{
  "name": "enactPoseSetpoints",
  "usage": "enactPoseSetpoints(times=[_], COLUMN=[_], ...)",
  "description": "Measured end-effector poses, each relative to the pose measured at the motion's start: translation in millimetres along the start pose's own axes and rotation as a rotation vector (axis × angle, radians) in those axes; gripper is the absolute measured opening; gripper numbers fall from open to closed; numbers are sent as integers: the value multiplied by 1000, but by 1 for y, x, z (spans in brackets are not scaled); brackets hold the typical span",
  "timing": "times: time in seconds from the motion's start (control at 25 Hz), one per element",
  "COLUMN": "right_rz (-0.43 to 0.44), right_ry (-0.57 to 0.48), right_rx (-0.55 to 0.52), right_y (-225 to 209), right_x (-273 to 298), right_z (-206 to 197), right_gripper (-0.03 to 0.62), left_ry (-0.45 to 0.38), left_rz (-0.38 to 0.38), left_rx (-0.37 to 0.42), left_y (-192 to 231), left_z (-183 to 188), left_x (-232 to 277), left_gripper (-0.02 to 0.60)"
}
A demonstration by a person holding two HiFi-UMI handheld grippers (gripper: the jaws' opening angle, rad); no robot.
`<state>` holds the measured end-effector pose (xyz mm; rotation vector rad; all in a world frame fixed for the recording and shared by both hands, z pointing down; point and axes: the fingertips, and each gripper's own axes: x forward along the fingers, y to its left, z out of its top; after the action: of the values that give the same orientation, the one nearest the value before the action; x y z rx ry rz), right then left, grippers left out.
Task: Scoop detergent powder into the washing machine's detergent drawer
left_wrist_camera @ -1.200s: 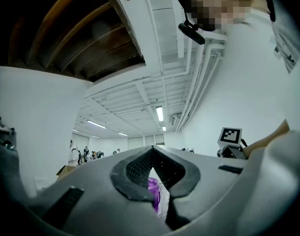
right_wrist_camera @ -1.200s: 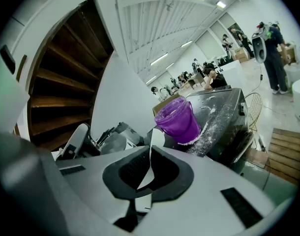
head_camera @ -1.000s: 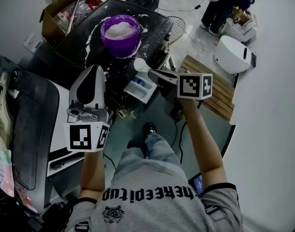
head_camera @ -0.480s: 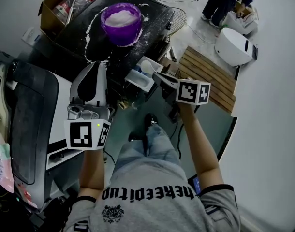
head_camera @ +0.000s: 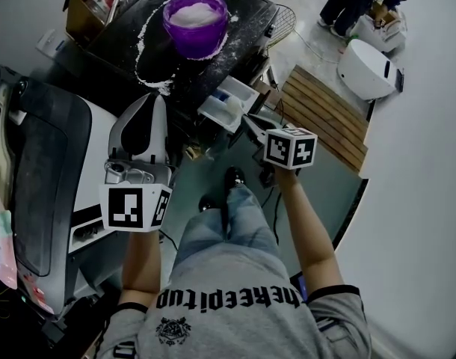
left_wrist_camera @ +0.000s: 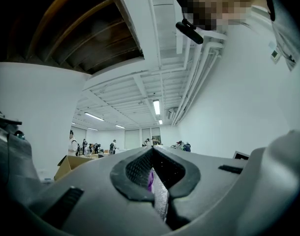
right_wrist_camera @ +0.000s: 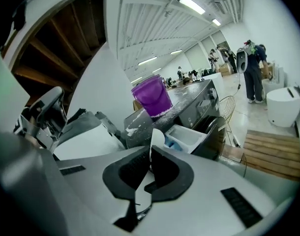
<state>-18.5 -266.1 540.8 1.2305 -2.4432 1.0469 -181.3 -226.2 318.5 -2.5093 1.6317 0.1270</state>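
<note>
A purple tub full of white powder stands on the black washing machine top. Below it the white detergent drawer is pulled out. My right gripper is shut on the handle of a white scoop, whose bowl hangs over the drawer. In the right gripper view the scoop rises from between the shut jaws, with the tub and the drawer beyond. My left gripper hovers left of the drawer, shut and holding nothing; its jaws meet at the tips.
Spilled powder streaks the machine top. A cardboard box sits at the back left. A second machine with a dark lid is at my left. A wooden pallet and a white appliance lie on the floor to the right.
My right gripper has carried the scoop down from beside the tub to over the open drawer. The left gripper has stayed about where it was.
</note>
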Motion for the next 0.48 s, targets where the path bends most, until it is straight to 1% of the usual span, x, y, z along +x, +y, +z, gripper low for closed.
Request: enactPoseSetpoints(times=[0.12,0.48], right_rz=[-44,-130], right_ry=[21,92], right_rx=[-68,-255], right_y=[-5,-11], right_x=[4,16], right_z=[-8,-22], right_gripper=[7,6], left_ry=[8,21], left_rz=[4,21], left_rx=[-2,-9], left_y=[1,5], left_z=[-3,-9], left_x=[-3,-11], left_gripper=[3,3])
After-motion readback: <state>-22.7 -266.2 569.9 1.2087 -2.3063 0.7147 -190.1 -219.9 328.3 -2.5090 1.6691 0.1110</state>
